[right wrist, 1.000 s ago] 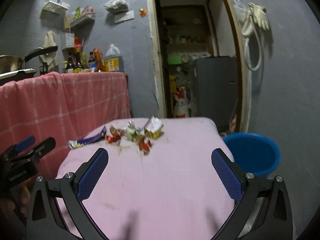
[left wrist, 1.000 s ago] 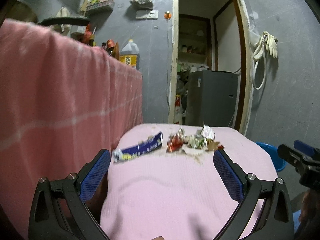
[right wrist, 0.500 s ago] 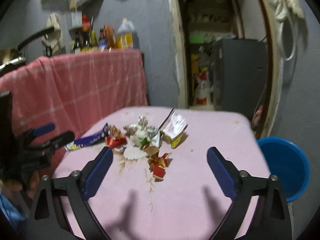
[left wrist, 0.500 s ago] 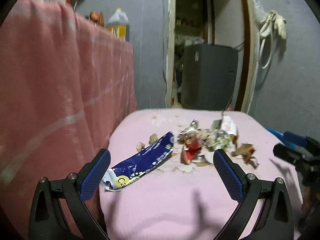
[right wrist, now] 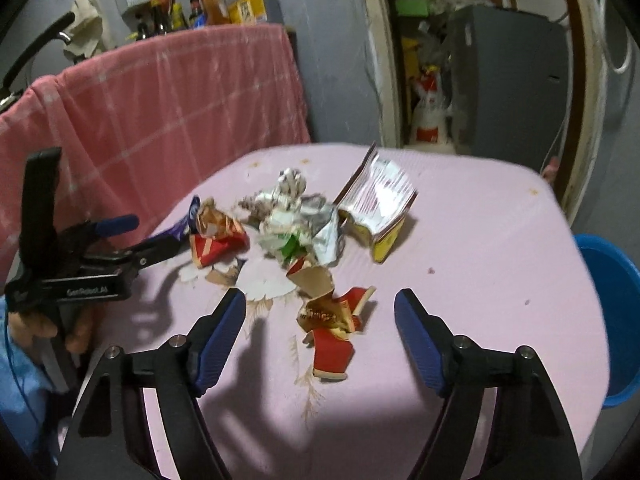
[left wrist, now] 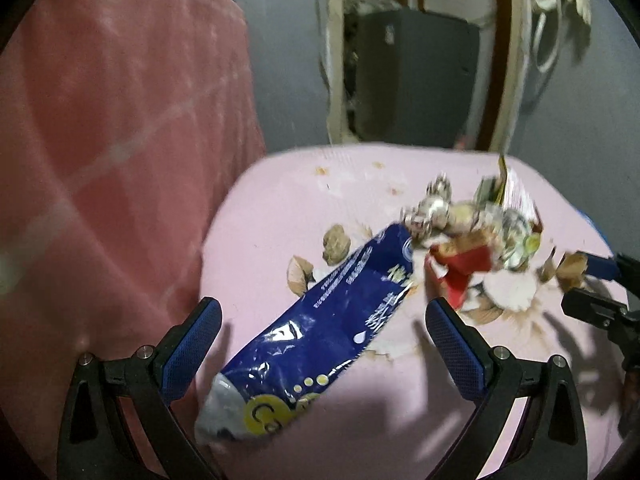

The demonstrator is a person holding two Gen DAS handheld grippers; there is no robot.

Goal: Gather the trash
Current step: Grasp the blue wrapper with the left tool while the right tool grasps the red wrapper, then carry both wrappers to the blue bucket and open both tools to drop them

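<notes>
our right gripper (right wrist: 320,336), jaws closing, straddles a torn red-gold foil wrapper (right wrist: 332,336); our left gripper (left wrist: 324,328), jaws apart, frames a long blue plastic wrapper (left wrist: 320,328).

Dim indoor light, source overhead and behind both cameras. Hard dark shadows of the fingers (right wrist: 224,332) fall forward across the pink worktop (right wrist: 480,240). Specular glare on the blue wrapper (left wrist: 320,328) and the crumpled foil (right wrist: 304,220). Left wrist view has heavy motion blur; the red cloth (left wrist: 120,140) is smeared. Right wrist view is sharper, soft in the background. Strong fisheye bending, black vignette in every corner. The doorway (right wrist: 480,60) is murky and noisy.
</notes>
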